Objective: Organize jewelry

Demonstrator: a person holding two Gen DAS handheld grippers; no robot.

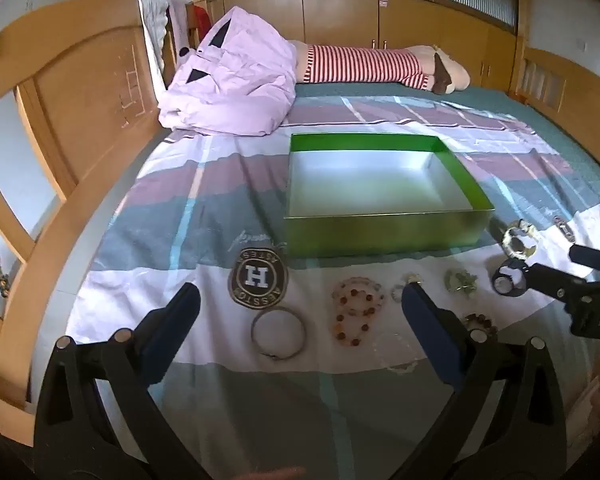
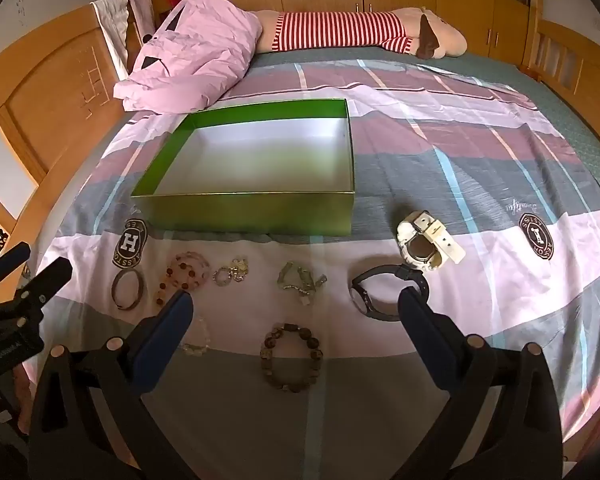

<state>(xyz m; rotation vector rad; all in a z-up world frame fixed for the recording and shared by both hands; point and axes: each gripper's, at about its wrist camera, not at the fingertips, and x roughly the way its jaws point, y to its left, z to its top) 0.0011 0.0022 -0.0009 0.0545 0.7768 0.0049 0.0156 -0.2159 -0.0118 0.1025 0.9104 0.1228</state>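
Well, from the left wrist view, the left hand-held gripper (image 1: 300, 304) hovers low over the bed (image 1: 148, 216) with its jaws wide and nothing between them. A metal bangle (image 1: 278, 333) lies at about 6 o'clock from the green box (image 1: 380, 232), with an amber bead bracelet (image 1: 358, 308) just to its right. The box sits open, nothing in it. Off at 3 o'clock the other tool reaches in near a black watch (image 1: 509, 278) and a white watch (image 1: 520, 240).

From the right wrist view, the right hand-held gripper (image 2: 296, 308) is also spread wide and holds nothing. A brown bead bracelet (image 2: 291, 358) lies between its fingers, toward 6 o'clock; the black watch (image 2: 388, 292) touches or sits just beside the right finger (image 2: 414, 312). A silver chain (image 2: 300, 282) lies at 12 o'clock, the box (image 2: 252, 212) beyond it, and the white watch (image 2: 428, 244) at 2 o'clock.

Nothing is boxed yet, I'd say. To pick cleanly, centre on one piece, come straight down, pinch across a rigid part of the band, and lift clear of the neighbouring chains before crossing the box wall.
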